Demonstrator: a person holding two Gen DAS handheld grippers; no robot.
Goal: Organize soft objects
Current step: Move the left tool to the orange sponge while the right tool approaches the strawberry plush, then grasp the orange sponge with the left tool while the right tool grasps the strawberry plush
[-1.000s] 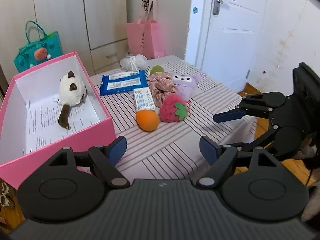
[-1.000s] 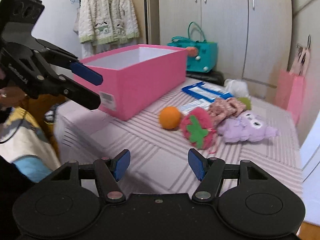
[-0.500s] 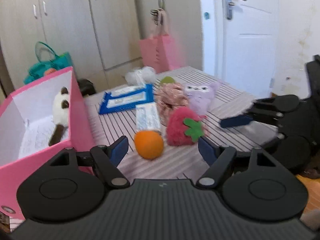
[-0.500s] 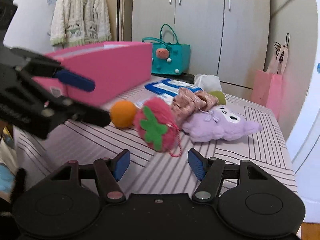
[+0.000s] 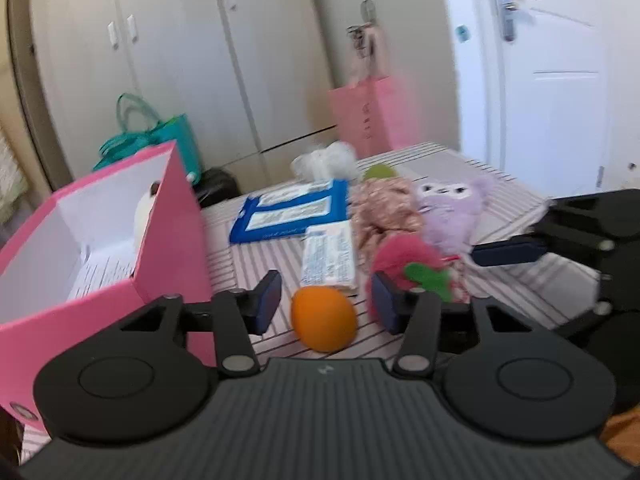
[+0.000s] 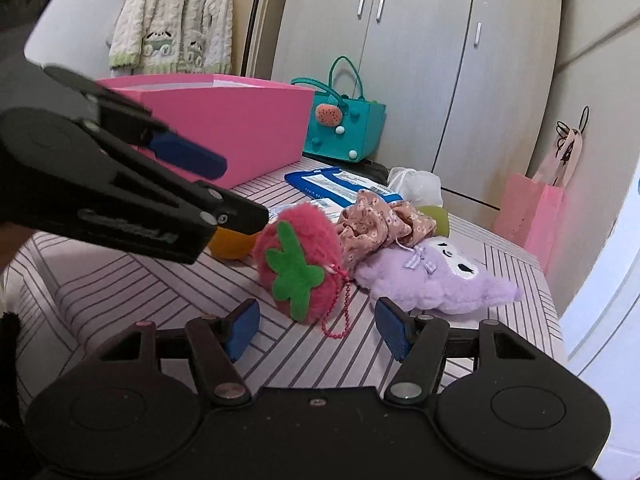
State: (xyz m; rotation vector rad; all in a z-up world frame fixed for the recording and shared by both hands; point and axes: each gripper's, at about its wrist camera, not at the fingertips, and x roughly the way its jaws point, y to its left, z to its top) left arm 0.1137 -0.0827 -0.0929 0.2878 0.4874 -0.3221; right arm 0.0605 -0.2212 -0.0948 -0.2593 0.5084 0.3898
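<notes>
An orange ball (image 5: pixel 324 318) lies on the striped table (image 6: pixel 120 292), between the fingers of my left gripper (image 5: pixel 326 306). Its jaws are closing, and a small gap still shows on each side of the ball. From the right wrist view the left gripper (image 6: pixel 232 192) hides most of the ball (image 6: pixel 230 244). A pink strawberry plush (image 6: pixel 298 256) lies just ahead of my right gripper (image 6: pixel 316 322), whose jaws are closing a little with neither pad touching it. Beside it are a purple plush (image 6: pixel 440 276) and a floral fabric piece (image 6: pixel 376 220). A white plush (image 5: pixel 146 208) sits in the pink box (image 5: pixel 172 240).
A blue packet (image 5: pixel 292 212), a white packet (image 5: pixel 328 256), a green ball (image 6: pixel 436 216) and a white bag (image 5: pixel 324 158) lie further back on the table. A teal bag (image 6: pixel 344 128) and a pink paper bag (image 6: pixel 528 216) stand by the cupboards.
My left gripper has sunk and come forward until the orange ball lies between its fingers, and its jaws have narrowed. The right gripper has dropped closer to the strawberry plush.
</notes>
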